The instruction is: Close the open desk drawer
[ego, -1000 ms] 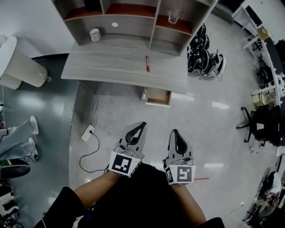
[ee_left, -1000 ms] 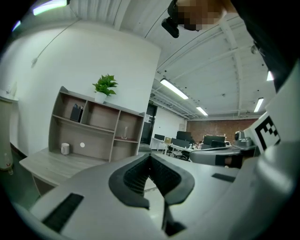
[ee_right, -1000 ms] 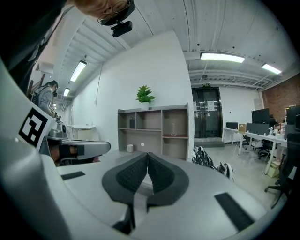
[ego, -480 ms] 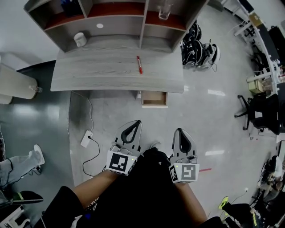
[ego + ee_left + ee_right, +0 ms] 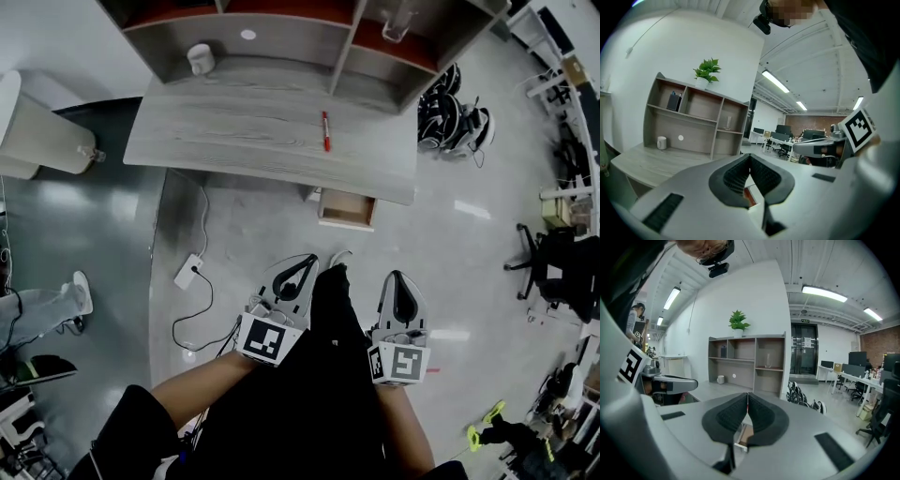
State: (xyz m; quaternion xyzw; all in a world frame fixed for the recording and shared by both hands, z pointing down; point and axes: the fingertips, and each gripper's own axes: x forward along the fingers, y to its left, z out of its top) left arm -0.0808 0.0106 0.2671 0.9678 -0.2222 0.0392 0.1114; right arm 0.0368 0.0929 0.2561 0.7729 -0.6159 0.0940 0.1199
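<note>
The grey wooden desk (image 5: pixel 272 131) stands ahead of me, with its small drawer (image 5: pixel 347 208) pulled open under the right end. A red pen (image 5: pixel 325 129) lies on the desktop. My left gripper (image 5: pixel 298 265) and right gripper (image 5: pixel 401 281) are held side by side, well short of the drawer, both shut and holding nothing. My dark-clothed leg reaches forward between them. In the left gripper view the left gripper (image 5: pixel 750 157) has its jaws together, and the drawer (image 5: pixel 749 196) shows just below them. The right gripper (image 5: pixel 747 398) also has its jaws together, over the drawer (image 5: pixel 746 432).
A shelf unit at the back of the desk holds a white cup (image 5: pixel 199 58) and a glass (image 5: pixel 396 23). A power strip (image 5: pixel 187 271) and cable lie on the floor at left. There are black headsets (image 5: pixel 450 117) right of the desk, an office chair (image 5: pixel 553 262), a white bin (image 5: pixel 37 131) and a bystander's legs (image 5: pixel 37 309).
Both grippers have come forward and a little lower, still shut. My leg has stepped forward between them, and the desk and drawer have shifted in the head view.
</note>
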